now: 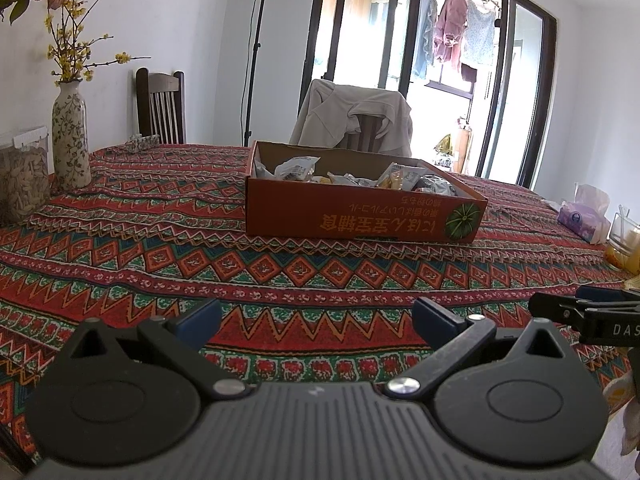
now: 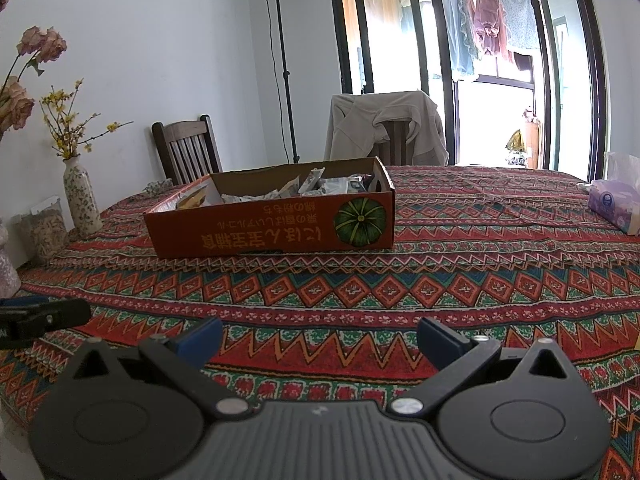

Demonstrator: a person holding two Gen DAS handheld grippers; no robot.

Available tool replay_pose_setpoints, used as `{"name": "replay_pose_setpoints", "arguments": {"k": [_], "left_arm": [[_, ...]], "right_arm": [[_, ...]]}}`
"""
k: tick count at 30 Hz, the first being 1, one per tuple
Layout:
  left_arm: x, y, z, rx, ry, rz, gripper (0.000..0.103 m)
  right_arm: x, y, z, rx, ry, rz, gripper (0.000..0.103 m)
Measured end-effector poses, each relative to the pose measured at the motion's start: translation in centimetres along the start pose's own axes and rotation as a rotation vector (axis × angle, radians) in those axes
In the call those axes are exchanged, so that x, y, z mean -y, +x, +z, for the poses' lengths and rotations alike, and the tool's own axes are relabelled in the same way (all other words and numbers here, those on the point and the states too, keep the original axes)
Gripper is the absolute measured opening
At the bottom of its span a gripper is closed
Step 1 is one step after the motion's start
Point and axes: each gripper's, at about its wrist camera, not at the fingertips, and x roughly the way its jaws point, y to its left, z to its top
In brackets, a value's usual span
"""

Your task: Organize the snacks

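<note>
A shallow orange cardboard box (image 1: 360,216) with a green pumpkin print stands on the patterned tablecloth (image 1: 200,264), holding several wrapped snack packets (image 1: 296,168). It also shows in the right wrist view (image 2: 260,228), with its snack packets (image 2: 320,186) inside. My left gripper (image 1: 316,320) is open and empty, low over the cloth, well short of the box. My right gripper (image 2: 320,336) is open and empty too, at the near edge. The right gripper's fingers (image 1: 580,306) show at the left view's right edge.
A flowered vase (image 1: 71,140) and a clear jar (image 1: 22,176) stand at the table's far left. A purple tissue pack (image 2: 614,204) and a glass (image 1: 624,240) lie at the right. Two chairs (image 2: 188,152) stand behind the table.
</note>
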Motion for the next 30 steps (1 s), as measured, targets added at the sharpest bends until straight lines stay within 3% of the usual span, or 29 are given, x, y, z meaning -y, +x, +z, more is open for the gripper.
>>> {"name": "replay_pose_setpoints", "arguments": {"k": [30], "left_arm": [[0.10, -0.18, -0.18, 0.002, 0.011, -0.015, 0.103]], "right_arm": [[0.10, -0.05, -0.11, -0.002, 0.000, -0.001, 0.103]]}}
